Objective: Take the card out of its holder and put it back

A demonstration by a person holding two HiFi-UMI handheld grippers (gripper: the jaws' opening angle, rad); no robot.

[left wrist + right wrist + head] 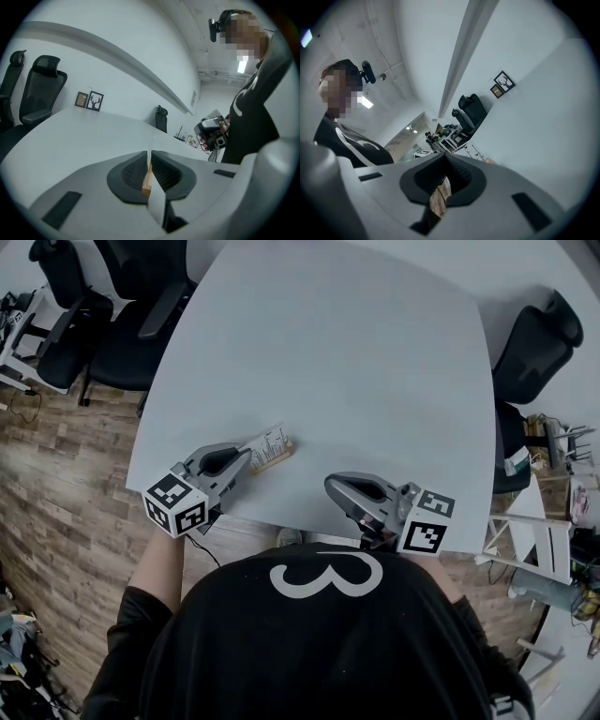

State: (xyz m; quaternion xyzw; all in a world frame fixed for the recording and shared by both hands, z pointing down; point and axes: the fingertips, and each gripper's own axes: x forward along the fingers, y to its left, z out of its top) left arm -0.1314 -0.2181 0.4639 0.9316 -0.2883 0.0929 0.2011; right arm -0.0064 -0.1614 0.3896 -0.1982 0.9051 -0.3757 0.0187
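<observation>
At lower left of the head view, what does the left gripper (248,457) have? — P1

Jaws clamped on the card (270,441), a thin white printed sheet, flat and stiff-looking, with the wood-coloured holder (275,461) strip along 1 edge. It sits over the near edge of the matte grey table (328,352); I cannot tell whether it touches. — P2

And the right gripper (331,487), lower centre? — P1

Its own view shows ribbed dark pads closed on a thin tan piece (438,201) with faint lines. Which part of the set it is, I cannot tell. The 2 grippers are well apart. — P2

Advice for the step? — P1

Judgement: hold the left grip level, bring the 2 parts together edge-on, and line up with the slot before sliding. A thin sheet may bow if pushed skew. — P2
</observation>
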